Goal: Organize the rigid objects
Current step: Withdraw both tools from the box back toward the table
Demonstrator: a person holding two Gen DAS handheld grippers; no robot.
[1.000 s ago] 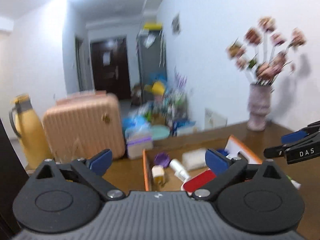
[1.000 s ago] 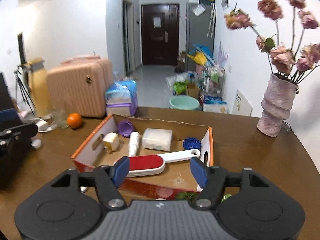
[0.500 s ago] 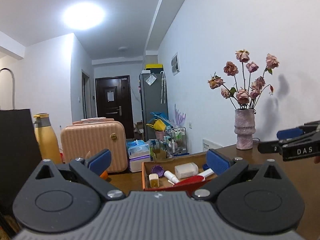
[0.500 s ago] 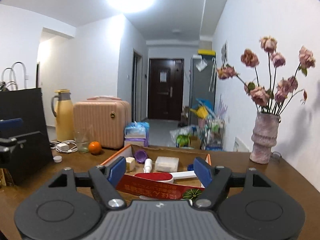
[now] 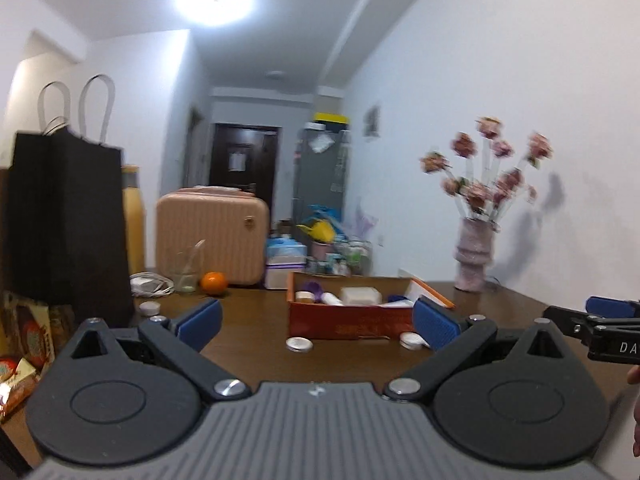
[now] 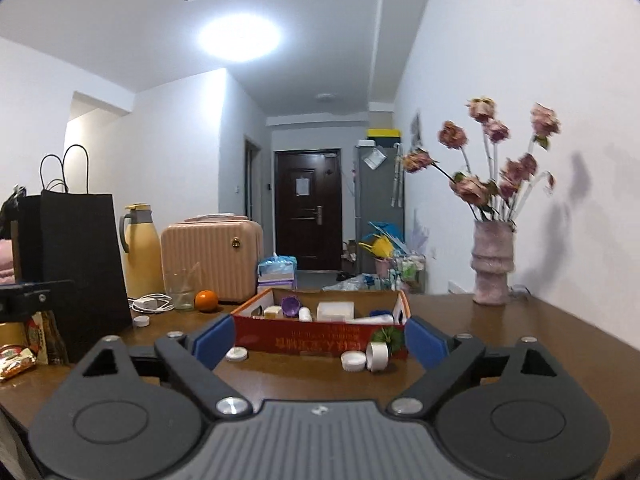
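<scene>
Nearest the lens, the right gripper (image 6: 319, 341) has matte black arms and blue ribbed pads, its jaws opening wide with nothing gripped between them. The left gripper (image 5: 316, 323) likewise stands spread apart and empty, level over the glossy brown wooden table (image 6: 540, 344).

Just beyond the pads, loose pieces lie on the wood: a flat round white cap (image 6: 237, 354), a wider white lid (image 6: 353, 360) touching a short white tape-like ring (image 6: 377, 356), and a green leafy sprig (image 6: 386, 336) against the box front.

The red cardboard box (image 6: 320, 340) with orange-edged flaps sits mid-table, open-topped. Inside it show a purple ruffled cup (image 6: 291, 306), a small cream block (image 6: 273, 312), a white tube (image 6: 305, 314) and a frosted rectangular case (image 6: 335, 311).

To the left stand a matte black paper bag (image 6: 76, 264) with loop handles, shiny snack wrappers (image 6: 18, 356), a clear glass (image 6: 183, 288), an orange (image 6: 206, 300) and a coiled white cable (image 6: 152, 303). At the far right a ridged pink vase (image 6: 491, 268) holds dried roses. Behind the table sit a ribbed peach suitcase (image 6: 212, 260) and a yellow thermos (image 6: 140, 252)
</scene>
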